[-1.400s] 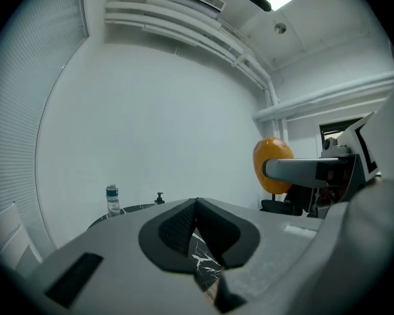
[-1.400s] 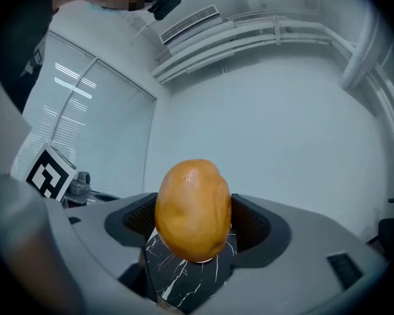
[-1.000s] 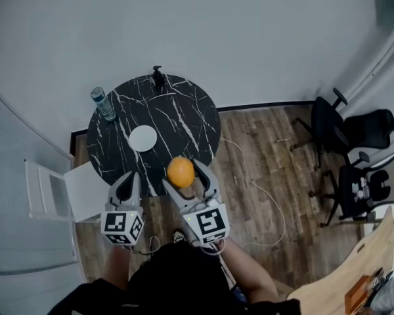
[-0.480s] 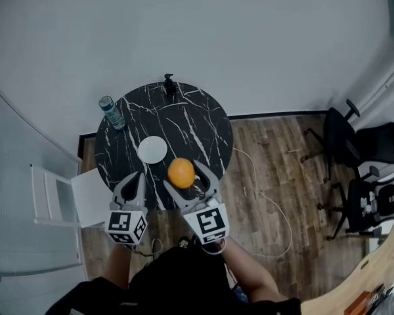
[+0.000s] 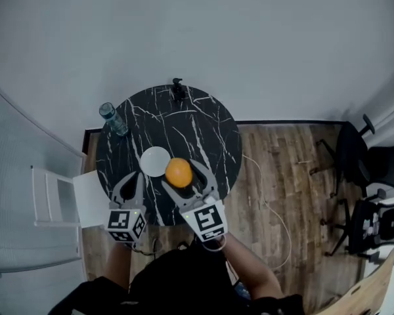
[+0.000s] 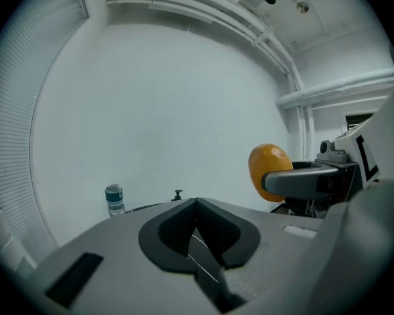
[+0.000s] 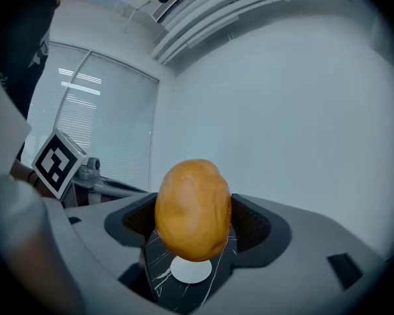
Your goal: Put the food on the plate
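- Head view: a round black table (image 5: 207, 126) with white veining stands on a wood floor (image 5: 295, 195).
- Head view: the white round plate (image 5: 153, 160) lies toward the table's near-left edge. Its face shows plain white.
- Head view: the food (image 5: 178, 172) is orange-brown and looks nearly round from above. It is held clear of the table top at the plate's right rim, which it overlaps in this view.
- Head view: the right gripper (image 5: 181, 174) has one finger on each side of the food, clamped on it.
- Head view: the left gripper (image 5: 131, 180) is over the table's near-left edge, near-left of the plate.
- Head view: a water bottle (image 5: 113, 118) stands upright at the left edge and a small black object (image 5: 178, 90) sits at the far edge. Office chairs (image 5: 361, 176) are well apart to the right.
- Left gripper view: the left gripper's fingers meet in a seam with nothing between them.
- Left gripper view: the food (image 6: 266, 166) is at the right, taller than wide, with its long axis upright. A right-gripper finger (image 6: 302, 182) crosses its lower part.
- Left gripper view: the water bottle (image 6: 115, 199) is far off, and its contents cannot be told.
- Right gripper view: the food (image 7: 193, 209) is egg-shaped and fills the gap between the fingers. Its long axis is upright, crosswise to the grip, and both fingers touch its sides.
- Right gripper view: the plate (image 7: 192, 272) lies on the table below the food, its upper rim hidden behind the food.
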`<control>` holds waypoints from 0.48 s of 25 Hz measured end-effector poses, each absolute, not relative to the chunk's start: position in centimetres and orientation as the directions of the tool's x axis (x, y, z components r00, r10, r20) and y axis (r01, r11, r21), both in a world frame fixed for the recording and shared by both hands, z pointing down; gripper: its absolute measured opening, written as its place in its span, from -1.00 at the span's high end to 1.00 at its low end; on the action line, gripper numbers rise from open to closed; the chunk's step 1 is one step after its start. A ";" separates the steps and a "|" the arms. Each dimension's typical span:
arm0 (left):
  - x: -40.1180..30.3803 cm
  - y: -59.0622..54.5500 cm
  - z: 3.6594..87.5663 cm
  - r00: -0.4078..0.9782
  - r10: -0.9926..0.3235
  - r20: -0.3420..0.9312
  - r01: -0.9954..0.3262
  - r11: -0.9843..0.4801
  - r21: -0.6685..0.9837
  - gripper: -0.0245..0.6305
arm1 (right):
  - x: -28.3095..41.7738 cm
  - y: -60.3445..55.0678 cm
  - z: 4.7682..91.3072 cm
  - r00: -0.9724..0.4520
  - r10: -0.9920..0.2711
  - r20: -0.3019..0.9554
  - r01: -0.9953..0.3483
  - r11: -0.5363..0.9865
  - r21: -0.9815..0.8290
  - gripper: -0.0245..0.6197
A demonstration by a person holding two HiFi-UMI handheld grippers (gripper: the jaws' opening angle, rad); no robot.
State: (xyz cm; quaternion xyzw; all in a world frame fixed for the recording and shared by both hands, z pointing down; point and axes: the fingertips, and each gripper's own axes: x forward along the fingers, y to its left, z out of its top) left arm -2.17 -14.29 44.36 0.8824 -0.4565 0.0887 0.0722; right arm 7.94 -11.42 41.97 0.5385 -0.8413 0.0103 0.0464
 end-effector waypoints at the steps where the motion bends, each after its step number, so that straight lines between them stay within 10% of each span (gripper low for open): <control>1: -1.9 -15.0 44.6 0.559 -0.797 0.230 -0.824 -0.565 0.047 0.93 | 8.1 -12.3 42.2 -0.428 -0.899 0.096 -0.901 0.432 0.034 -0.12; 12: -1.9 -21.8 48.0 0.443 -0.838 0.319 -0.893 -0.443 0.075 0.93 | 8.0 -21.1 45.8 -0.558 -0.804 0.205 -0.820 0.572 0.011 -0.12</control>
